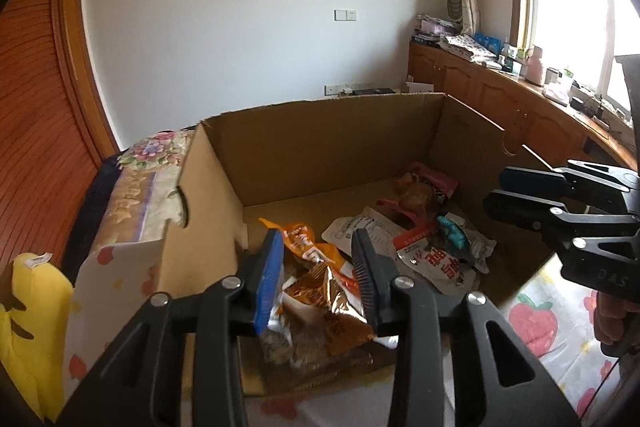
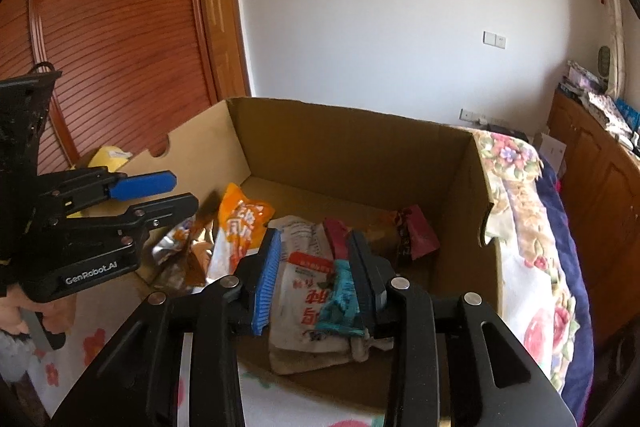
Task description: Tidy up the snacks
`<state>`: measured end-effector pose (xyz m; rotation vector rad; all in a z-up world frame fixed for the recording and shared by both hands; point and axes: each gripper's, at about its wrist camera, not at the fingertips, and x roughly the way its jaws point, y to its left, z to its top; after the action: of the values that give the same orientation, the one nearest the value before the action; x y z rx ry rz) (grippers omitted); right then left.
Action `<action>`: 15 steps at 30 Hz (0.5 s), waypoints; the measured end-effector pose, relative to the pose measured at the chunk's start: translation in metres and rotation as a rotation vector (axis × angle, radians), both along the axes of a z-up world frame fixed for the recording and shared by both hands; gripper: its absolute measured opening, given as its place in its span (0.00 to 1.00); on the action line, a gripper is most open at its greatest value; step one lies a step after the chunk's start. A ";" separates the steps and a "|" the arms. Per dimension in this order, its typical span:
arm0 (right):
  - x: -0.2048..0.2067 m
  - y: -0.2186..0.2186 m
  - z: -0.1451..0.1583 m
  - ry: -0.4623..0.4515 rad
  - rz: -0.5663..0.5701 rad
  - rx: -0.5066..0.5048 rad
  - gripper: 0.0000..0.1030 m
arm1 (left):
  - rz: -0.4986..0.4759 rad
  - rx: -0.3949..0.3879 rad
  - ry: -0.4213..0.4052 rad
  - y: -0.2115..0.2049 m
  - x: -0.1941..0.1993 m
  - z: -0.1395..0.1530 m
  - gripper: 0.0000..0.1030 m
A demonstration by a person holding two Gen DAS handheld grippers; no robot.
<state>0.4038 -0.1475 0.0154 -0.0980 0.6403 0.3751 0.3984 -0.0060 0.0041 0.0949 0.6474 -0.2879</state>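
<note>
1. A large open brown cardboard box [image 1: 320, 143] sits on a bed covered by a white sheet printed with red fruit [image 1: 548, 311]. Its tall walls close in three sides, while the near side lies low and open toward both cameras.
2. The left hand-held gripper [image 1: 318, 275] has its jaws slightly apart over an orange and gold foil snack packet [image 1: 316, 291] on the box floor at the left. The packet shows between the pads, but whether they press on it cannot be told.
3. The right hand-held gripper [image 2: 314, 283] stands likewise slightly spread above a white snack pouch with red lettering [image 2: 304, 291] and a teal wrapper [image 2: 340, 299]; contact is unclear.
4. A dark red and pink snack packet [image 2: 416, 231] lies further back near the right wall, with bare cardboard floor behind it.
5. A folded floral quilt [image 2: 516, 187] presses against the outside of one box wall, and a yellow cushion [image 1: 28, 319] is cut off at the frame edge.
6. The packets overlap, so their lower parts are hidden.
</note>
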 end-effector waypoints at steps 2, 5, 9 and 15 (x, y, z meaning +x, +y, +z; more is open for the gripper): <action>-0.010 0.001 0.005 -0.009 -0.002 -0.005 0.33 | 0.006 -0.003 -0.005 0.002 -0.013 0.005 0.34; -0.031 -0.001 0.012 -0.016 -0.011 -0.003 0.33 | 0.015 -0.005 -0.009 0.004 -0.033 0.011 0.34; -0.065 -0.005 0.021 -0.026 -0.026 0.005 0.34 | 0.025 -0.008 -0.013 0.006 -0.069 0.015 0.34; -0.119 -0.012 0.024 -0.025 -0.053 0.015 0.34 | 0.013 0.001 -0.027 0.003 -0.124 0.022 0.35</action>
<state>0.2851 -0.1592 0.0396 -0.0710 0.6144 0.3267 0.2739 -0.0027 0.0256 0.0958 0.6208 -0.2731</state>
